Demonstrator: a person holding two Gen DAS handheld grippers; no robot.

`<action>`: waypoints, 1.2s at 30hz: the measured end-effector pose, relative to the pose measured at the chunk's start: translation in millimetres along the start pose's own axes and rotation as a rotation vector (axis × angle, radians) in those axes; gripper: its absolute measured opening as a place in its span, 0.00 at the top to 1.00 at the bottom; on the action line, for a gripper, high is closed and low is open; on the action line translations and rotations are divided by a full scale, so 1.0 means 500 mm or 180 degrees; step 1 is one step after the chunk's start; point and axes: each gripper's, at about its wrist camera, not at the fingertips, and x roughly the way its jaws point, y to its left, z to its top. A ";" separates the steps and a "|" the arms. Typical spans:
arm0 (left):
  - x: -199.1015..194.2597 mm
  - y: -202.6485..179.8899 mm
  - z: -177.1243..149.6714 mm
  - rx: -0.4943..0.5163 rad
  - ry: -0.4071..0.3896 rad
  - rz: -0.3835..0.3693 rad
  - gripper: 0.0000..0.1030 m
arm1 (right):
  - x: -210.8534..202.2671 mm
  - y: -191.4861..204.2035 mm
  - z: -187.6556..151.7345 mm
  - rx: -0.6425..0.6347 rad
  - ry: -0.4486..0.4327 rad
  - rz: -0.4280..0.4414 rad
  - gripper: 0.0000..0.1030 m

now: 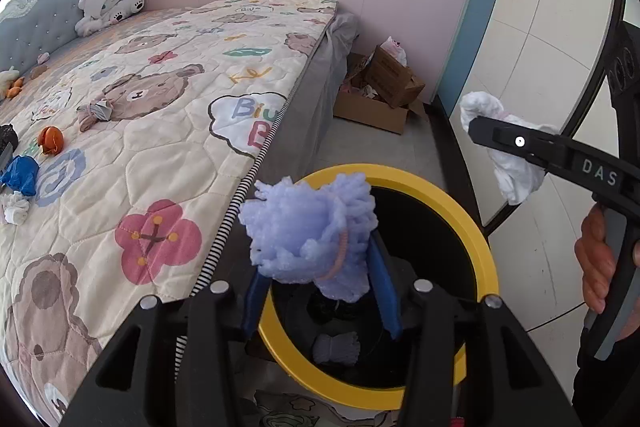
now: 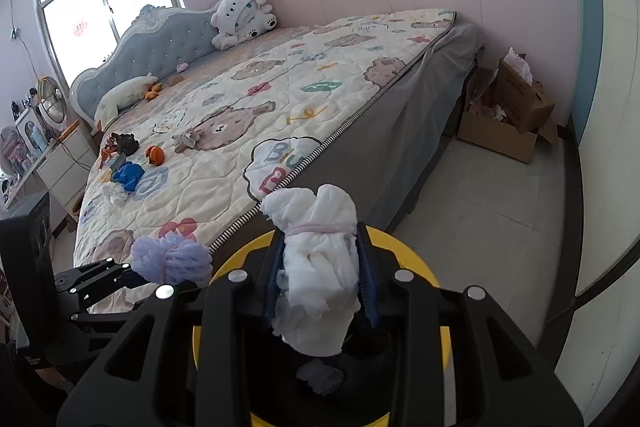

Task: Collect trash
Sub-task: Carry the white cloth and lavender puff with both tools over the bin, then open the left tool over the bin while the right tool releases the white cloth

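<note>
— Holding 2 bundles over the yellow-rimmed bin (image 1: 478,227): why is each gripped that way?

— The purple fluffy bundle (image 1: 310,233) is pinched between the left gripper's (image 1: 320,267) half-closed blue fingers; the white bundle (image 2: 316,267) is clamped narrowly in the right gripper (image 2: 322,269). Both are kept above the bin's mouth, likely for dropping.

— And what is left?

— More scraps are seen far left on the bed (image 2: 340,95).
</note>
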 end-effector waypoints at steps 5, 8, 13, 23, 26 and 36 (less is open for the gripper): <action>0.000 -0.001 -0.003 0.0007 0.0009 -0.0023 0.56 | 0.010 -0.001 0.001 0.0061 0.0049 0.0031 0.69; -0.001 -0.001 -0.004 0.0011 0.0007 -0.0043 0.55 | 0.008 0.000 0.002 0.0060 0.0039 0.0018 0.67; -0.002 -0.002 -0.003 0.0009 0.0007 -0.0050 0.52 | 0.005 -0.002 0.005 0.0085 0.0020 -0.0008 0.65; -0.021 0.008 -0.006 -0.0060 -0.0064 -0.0085 0.27 | -0.007 -0.021 0.015 0.0223 -0.0064 -0.0121 0.51; -0.034 0.017 -0.005 -0.0060 -0.0151 -0.0060 0.20 | -0.019 -0.027 0.022 0.0260 -0.0169 -0.0195 0.48; -0.081 0.088 0.016 -0.0191 -0.0535 0.0259 0.08 | -0.030 -0.013 0.050 0.0266 -0.0431 -0.0179 0.29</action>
